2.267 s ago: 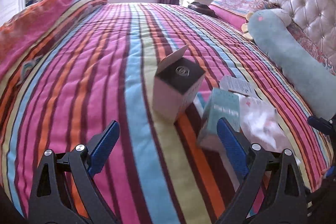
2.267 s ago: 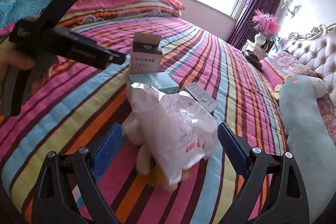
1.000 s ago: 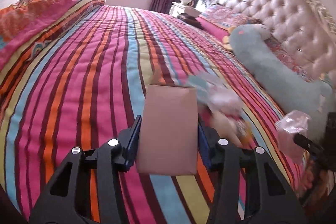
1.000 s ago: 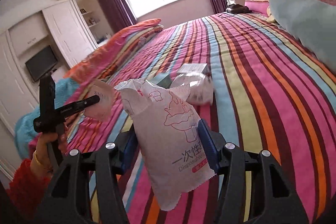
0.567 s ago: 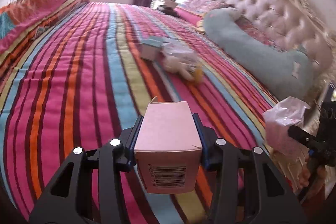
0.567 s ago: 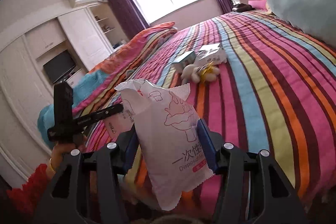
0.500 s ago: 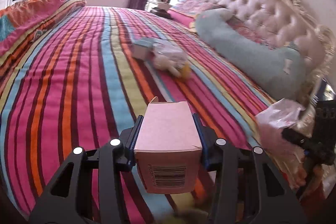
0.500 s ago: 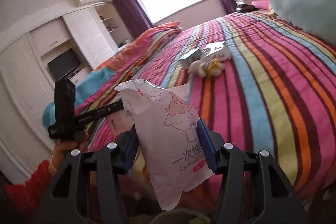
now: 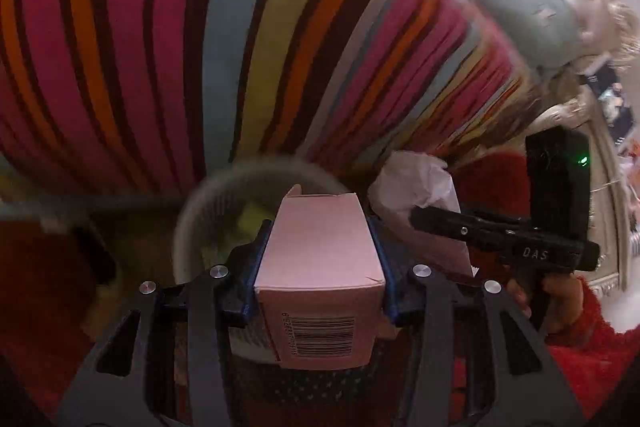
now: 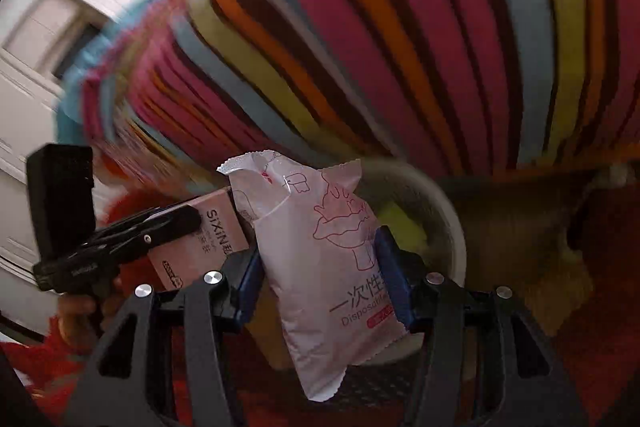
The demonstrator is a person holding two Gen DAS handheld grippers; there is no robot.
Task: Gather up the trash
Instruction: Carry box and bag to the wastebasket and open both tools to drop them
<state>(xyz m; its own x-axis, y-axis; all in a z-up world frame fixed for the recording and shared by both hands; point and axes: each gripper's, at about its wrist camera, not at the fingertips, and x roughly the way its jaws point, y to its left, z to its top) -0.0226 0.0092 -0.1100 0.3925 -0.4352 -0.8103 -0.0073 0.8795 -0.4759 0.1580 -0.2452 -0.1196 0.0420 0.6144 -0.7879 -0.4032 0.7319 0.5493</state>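
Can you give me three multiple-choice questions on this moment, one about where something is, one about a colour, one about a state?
1. Where is the round bin relative to the left tongs?
A. Just beyond and below them, at the foot of the striped bedspread
B. On top of the bedspread
C. Behind the headboard

2. What colour is the box in the left tongs?
A. Teal
B. Pale pink
C. Black

3. What state are the right tongs in?
A. Open, holding nothing
B. Shut on the white printed packet
C. Shut on a plush toy

Answers: 1 A, the bin's pale rim curves just past the held box, under the hanging bedspread. 2 B, its top and sides are pale pink, with a barcode on the near end. 3 B, both blue pads press the packet's sides.
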